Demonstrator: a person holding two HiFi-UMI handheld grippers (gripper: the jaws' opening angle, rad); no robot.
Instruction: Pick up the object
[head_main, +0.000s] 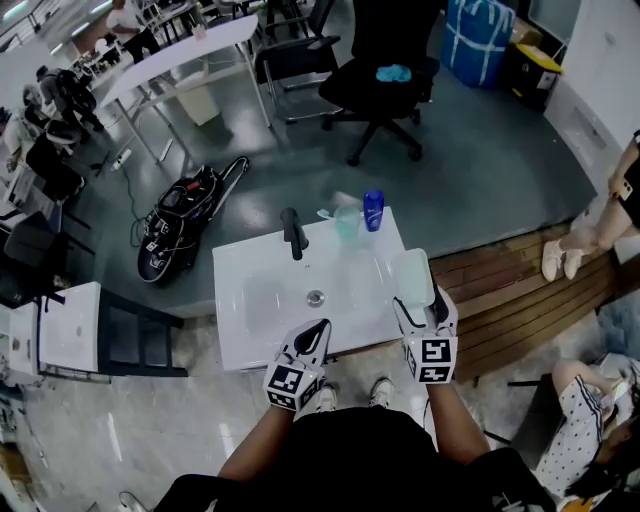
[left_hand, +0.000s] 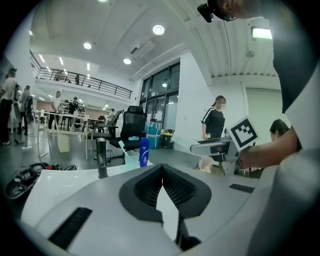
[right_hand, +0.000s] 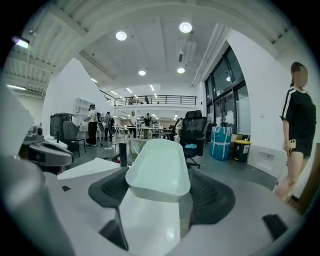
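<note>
Head view: right gripper (head_main: 421, 305) is seen at 4 o'clock of the white washbasin (head_main: 260, 300), with its jaws clamped on a pale green oblong dish (head_main: 413, 275) over the basin's right edge. Contact between dish and basin cannot be told. Left gripper (head_main: 315, 335) is held at 6 o'clock, over the front rim. Black faucet (head_main: 293, 233) is set at 12, cup (head_main: 347, 222) and blue bottle (head_main: 373, 210) at 1.
Left gripper view: jaws are pressed together, nothing between them.
Right gripper view: dish is gripped across its width, open side up, long axis toward 12.
</note>
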